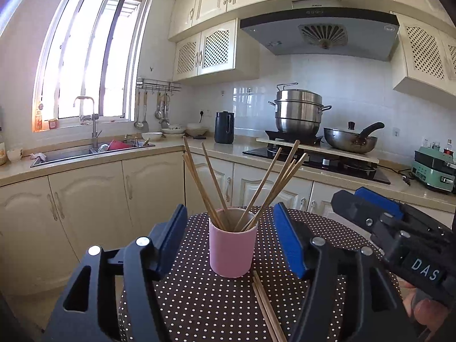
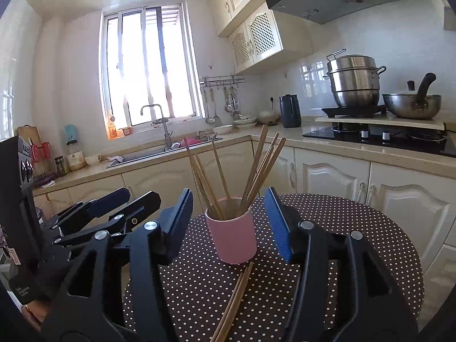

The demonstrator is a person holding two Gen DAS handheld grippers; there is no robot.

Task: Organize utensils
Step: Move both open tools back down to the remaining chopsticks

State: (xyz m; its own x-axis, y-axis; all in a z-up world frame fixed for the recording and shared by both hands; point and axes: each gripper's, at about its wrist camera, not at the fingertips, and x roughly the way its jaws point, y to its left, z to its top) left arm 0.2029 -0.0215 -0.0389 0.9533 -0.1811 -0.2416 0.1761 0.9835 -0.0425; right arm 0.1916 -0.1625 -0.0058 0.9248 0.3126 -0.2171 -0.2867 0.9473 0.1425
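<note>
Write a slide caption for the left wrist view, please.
Open left gripper frames pink cup of chopsticks.

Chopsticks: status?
Both hand-held grippers open, empty: left, right. Most chopsticks in cup; loose chopsticks on table. Nothing blocking.

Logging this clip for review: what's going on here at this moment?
A person holds two grippers over a polka-dot table. A pink cup stands upright with many chopsticks already in it. A few loose chopsticks lie on the cloth in front of the cup. The left gripper and right gripper are both open and hold nothing.
</note>
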